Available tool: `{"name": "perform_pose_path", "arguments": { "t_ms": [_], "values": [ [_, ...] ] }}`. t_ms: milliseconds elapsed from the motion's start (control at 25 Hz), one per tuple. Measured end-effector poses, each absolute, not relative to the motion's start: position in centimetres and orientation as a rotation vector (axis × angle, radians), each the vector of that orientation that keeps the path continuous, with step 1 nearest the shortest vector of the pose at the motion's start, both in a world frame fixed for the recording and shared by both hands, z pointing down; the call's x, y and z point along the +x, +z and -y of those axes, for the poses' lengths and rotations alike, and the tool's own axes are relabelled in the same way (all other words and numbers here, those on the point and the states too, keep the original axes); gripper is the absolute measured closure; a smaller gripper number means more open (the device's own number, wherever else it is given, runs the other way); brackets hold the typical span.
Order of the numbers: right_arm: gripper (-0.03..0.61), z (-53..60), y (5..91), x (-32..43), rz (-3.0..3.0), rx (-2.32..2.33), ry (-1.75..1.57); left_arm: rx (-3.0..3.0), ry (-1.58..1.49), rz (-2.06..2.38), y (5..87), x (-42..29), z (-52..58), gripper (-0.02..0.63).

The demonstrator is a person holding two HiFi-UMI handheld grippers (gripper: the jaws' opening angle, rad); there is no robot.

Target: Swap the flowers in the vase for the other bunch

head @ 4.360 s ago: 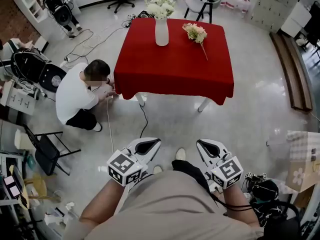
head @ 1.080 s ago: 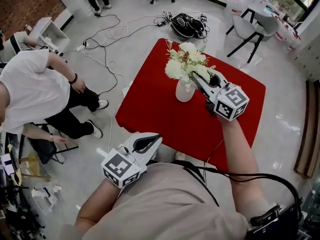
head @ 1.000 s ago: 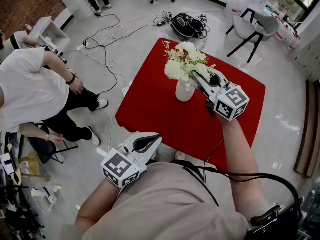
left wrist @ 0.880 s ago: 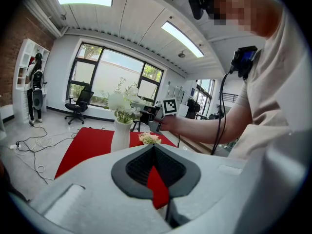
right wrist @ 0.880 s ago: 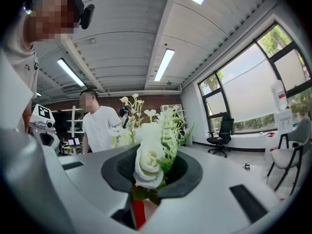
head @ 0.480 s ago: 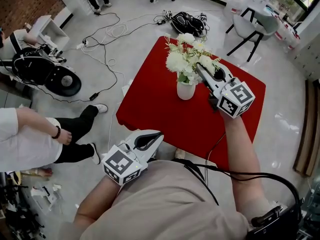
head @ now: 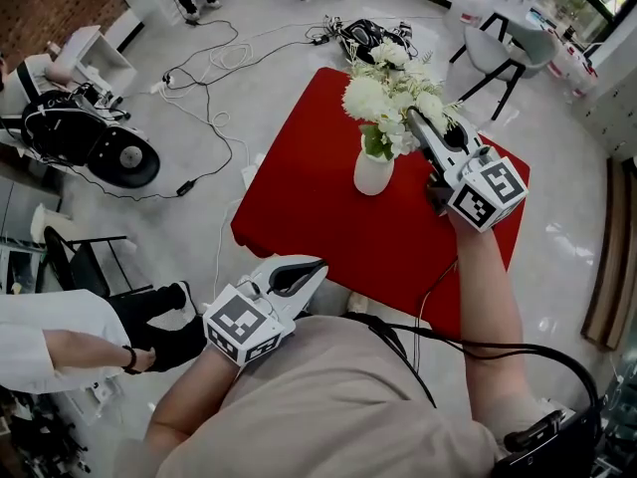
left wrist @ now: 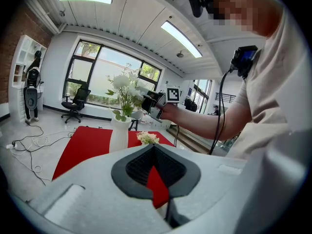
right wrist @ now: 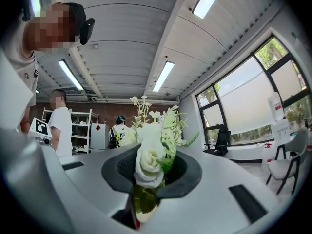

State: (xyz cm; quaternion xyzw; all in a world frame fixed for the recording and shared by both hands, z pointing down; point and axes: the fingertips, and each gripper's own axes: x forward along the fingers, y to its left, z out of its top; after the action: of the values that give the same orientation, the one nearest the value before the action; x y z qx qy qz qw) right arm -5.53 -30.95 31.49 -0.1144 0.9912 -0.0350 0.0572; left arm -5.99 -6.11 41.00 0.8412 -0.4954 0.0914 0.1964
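A white vase (head: 373, 172) stands on the red table (head: 299, 202). My right gripper (head: 416, 119) is shut on the white flower bunch (head: 383, 93), which is lifted so that its stems rise out of the vase's mouth. In the right gripper view the white bunch (right wrist: 150, 152) sits clamped between the jaws. My left gripper (head: 304, 267) hangs shut and holds nothing, near my body at the table's near edge. The other bunch (left wrist: 147, 138), cream-coloured, lies on the table beyond the vase (left wrist: 118, 135) in the left gripper view; the head view hides it behind my right arm.
Cables (head: 214, 58) trail over the floor left of the table. A round black device (head: 124, 157) and a folding chair (head: 75, 267) stand at the left. A person's arm in white (head: 60, 342) shows at the lower left. A grey chair (head: 488, 43) stands behind the table.
My right gripper has risen with the white bunch, drawing it up from the vase. The person at the left has moved toward the lower left edge. My left gripper has stayed put.
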Motion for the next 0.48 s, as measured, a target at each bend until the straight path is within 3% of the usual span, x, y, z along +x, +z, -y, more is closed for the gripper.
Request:
{"name": "perform_pose_path", "arguments": {
  "t_ms": [480],
  "values": [
    [0.499,29.9,26.8,-4.1,-2.911,-0.325,-0.086,2.372,0.259,1.38,41.1,-5.8,5.9,0.607]
  ]
}}
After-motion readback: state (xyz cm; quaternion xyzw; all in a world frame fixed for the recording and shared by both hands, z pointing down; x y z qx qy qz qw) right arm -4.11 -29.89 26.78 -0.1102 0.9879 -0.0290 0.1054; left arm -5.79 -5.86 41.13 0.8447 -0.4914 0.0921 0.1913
